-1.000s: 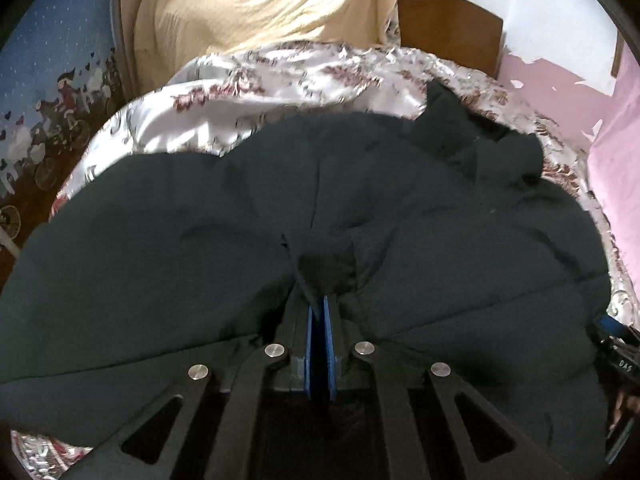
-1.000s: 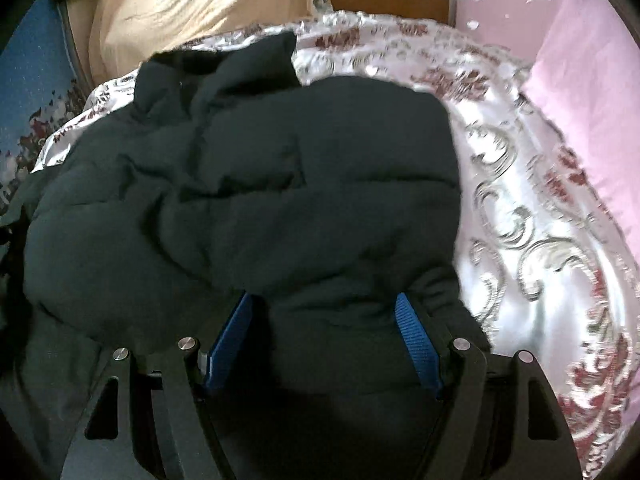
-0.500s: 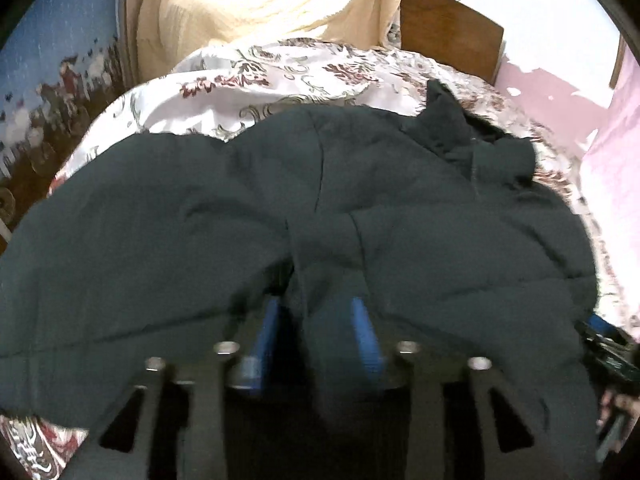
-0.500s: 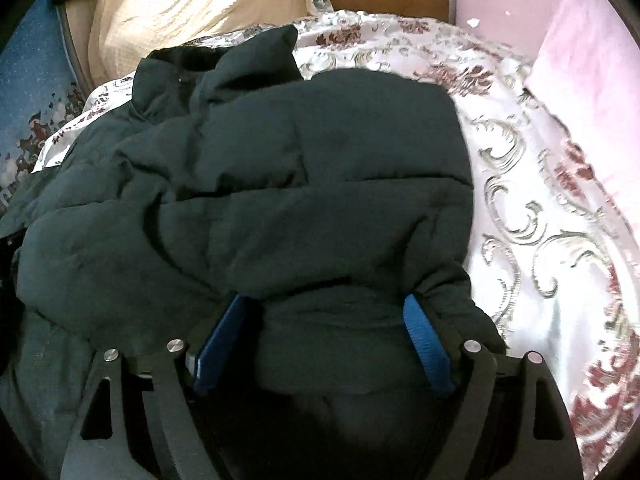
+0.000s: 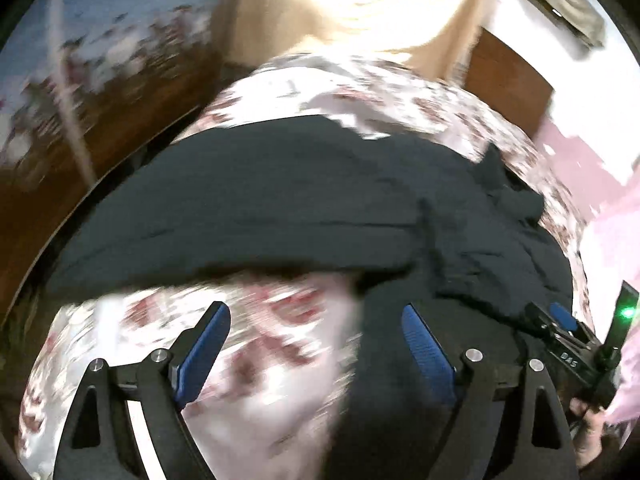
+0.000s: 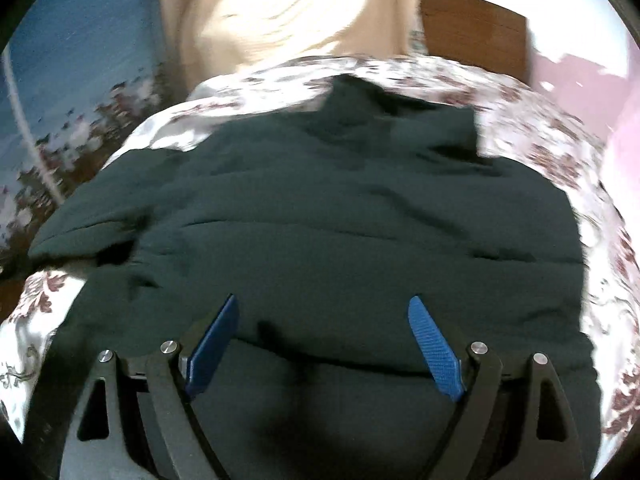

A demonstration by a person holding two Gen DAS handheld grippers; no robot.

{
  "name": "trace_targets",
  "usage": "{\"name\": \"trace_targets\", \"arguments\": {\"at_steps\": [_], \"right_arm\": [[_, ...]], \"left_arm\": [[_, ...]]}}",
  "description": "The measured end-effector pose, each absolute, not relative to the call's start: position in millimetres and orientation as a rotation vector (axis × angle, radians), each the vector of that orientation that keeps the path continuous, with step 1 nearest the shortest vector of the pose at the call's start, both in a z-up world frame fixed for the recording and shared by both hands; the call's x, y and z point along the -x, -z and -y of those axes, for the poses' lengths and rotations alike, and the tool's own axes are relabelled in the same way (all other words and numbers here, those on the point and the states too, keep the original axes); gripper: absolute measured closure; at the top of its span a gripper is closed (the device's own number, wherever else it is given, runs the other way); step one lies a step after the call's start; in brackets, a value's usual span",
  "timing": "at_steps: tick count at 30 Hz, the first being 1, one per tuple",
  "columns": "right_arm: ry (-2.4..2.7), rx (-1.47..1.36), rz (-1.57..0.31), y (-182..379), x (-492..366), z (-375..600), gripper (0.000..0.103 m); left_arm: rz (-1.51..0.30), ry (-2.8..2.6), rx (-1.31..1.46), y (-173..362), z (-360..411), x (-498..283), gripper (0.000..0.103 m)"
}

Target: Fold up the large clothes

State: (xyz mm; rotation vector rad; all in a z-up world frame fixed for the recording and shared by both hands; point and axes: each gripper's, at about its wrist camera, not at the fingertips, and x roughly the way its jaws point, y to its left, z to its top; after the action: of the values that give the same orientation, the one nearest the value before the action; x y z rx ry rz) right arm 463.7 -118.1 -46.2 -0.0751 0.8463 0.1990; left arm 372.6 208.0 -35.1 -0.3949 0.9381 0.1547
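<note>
A dark padded jacket (image 5: 300, 192) lies spread on the floral bedspread (image 5: 280, 360), collar toward the headboard. My left gripper (image 5: 316, 320) hovers over bare bedspread by the jacket's near edge. Its jaws are opening, and the pads press on nothing, with dark fabric only beside the right finger (image 5: 424, 344). In the right wrist view the jacket (image 6: 360, 208) fills the middle. My right gripper (image 6: 324, 320) hangs over its near part with its jaws opening; the blue pads stand apart from the cloth. The left wrist view also catches the right gripper (image 5: 568, 336) at its far right edge, held by a hand (image 5: 588, 428).
A cream blanket (image 6: 280, 12) is heaped at the head of the bed before a brown wooden headboard (image 6: 472, 28). Pink fabric (image 5: 612, 248) borders the right side. A blue patterned cloth (image 5: 100, 52) and a dark wooden bed edge (image 5: 48, 216) run along the left.
My left gripper let go of the pinched jacket fold, opened wide and drew back off the jacket onto bare bedspread. My right gripper widened a little and pulled back too.
</note>
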Motion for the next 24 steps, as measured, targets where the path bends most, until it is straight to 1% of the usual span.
{"name": "trace_targets", "arguments": {"at_steps": [6,9,11,16,19,22,23,24], "right_arm": [[-0.268,0.241,-0.799,44.2,-457.7,33.2,0.020],[-0.251,0.306,-0.756,40.4,-457.3,9.0,0.020],[-0.241,0.300,-0.749,37.0,-460.4,3.2,0.020],[-0.175,0.225,-0.802,45.7,-495.8,6.7,0.020],[-0.170,0.191,-0.835,58.7,-510.9,4.4,0.020],[-0.176,0.188,-0.831,72.9,-513.1,2.2,0.016],[-0.179,0.185,-0.827,76.5,-515.0,1.1,0.015],[-0.184,0.176,-0.822,79.4,-513.8,2.2,0.014]], "left_arm": [[-0.970,-0.340,0.567,56.3,-291.4,-343.1,0.013],[-0.983,-0.416,0.723,75.2,-330.2,-342.7,0.013],[-0.993,-0.447,0.780,86.4,-347.0,-342.5,0.013],[-0.997,-0.491,0.899,114.0,-367.7,-348.7,0.013],[-0.979,-0.498,0.931,121.3,-370.5,-352.7,0.013],[-0.932,-0.505,0.984,127.1,-377.8,-353.5,0.013],[-0.918,-0.505,0.995,127.1,-378.9,-353.7,0.014],[-0.894,-0.500,1.007,128.2,-381.7,-350.9,0.025]]}}
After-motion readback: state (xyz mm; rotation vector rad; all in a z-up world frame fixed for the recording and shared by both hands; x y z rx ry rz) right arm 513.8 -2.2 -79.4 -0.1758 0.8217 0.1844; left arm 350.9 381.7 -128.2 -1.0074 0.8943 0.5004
